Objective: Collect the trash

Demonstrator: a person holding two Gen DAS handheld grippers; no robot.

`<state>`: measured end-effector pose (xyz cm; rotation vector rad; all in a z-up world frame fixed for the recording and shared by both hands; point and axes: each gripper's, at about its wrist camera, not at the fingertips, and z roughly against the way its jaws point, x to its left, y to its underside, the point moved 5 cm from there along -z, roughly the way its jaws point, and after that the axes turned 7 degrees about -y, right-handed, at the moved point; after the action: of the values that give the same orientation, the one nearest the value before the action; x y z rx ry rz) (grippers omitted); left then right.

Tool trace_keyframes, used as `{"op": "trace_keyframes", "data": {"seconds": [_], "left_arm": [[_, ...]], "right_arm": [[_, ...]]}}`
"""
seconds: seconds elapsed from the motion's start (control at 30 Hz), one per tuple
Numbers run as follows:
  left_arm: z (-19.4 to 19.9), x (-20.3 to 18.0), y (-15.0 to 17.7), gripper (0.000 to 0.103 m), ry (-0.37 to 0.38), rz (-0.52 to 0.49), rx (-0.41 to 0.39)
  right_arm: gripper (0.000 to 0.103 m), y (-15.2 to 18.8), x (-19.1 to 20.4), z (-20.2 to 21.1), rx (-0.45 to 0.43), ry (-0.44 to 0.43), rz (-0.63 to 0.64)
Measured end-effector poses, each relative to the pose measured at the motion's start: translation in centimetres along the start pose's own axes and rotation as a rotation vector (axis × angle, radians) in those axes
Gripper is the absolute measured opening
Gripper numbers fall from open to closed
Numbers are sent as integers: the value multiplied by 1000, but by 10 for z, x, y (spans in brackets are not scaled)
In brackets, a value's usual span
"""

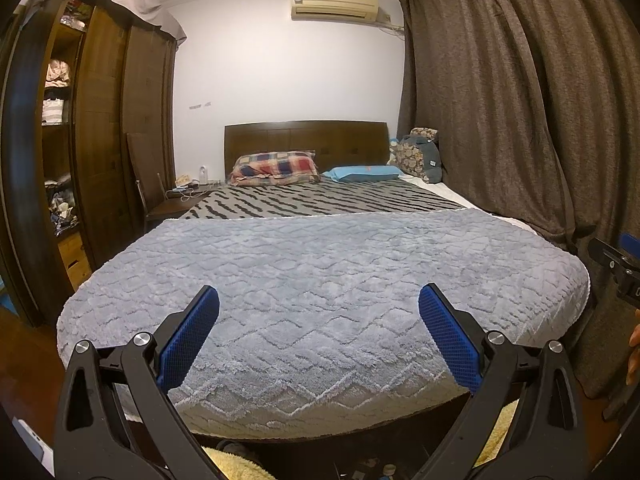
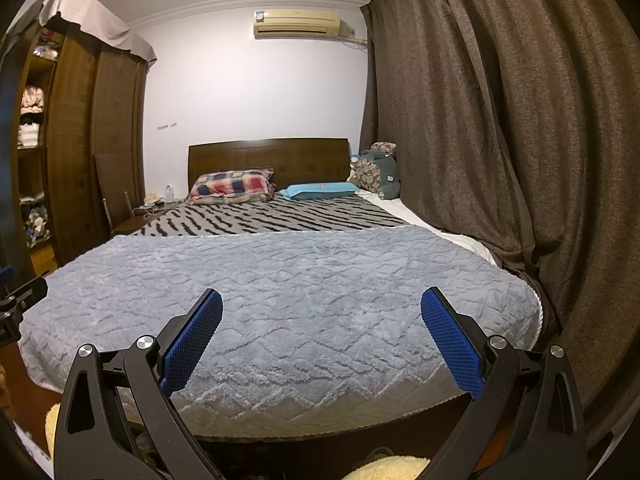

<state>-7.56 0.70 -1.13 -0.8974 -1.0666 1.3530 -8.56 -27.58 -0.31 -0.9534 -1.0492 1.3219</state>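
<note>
My left gripper is open and empty, held at the foot of a bed with a grey plush blanket. My right gripper is open and empty too, beside it over the same blanket. Part of the right gripper shows at the right edge of the left wrist view, and part of the left gripper at the left edge of the right wrist view. No trash shows on the bed. Small items lie on the floor under the bed's foot, too dim to name.
A plaid pillow, a blue pillow and plush cushions lie at the headboard. A wooden wardrobe stands left, with a chair and a cluttered bedside table. Brown curtains hang right. Yellow fluffy slippers lie below.
</note>
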Motion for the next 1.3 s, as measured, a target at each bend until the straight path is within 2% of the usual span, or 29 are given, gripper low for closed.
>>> {"op": "trace_keyframes", "data": {"seconds": [1.3], "left_arm": [[0,1,-2,95,-1,-6,-4]], "right_arm": [[100,2,10,-3,34,-29,8]]}}
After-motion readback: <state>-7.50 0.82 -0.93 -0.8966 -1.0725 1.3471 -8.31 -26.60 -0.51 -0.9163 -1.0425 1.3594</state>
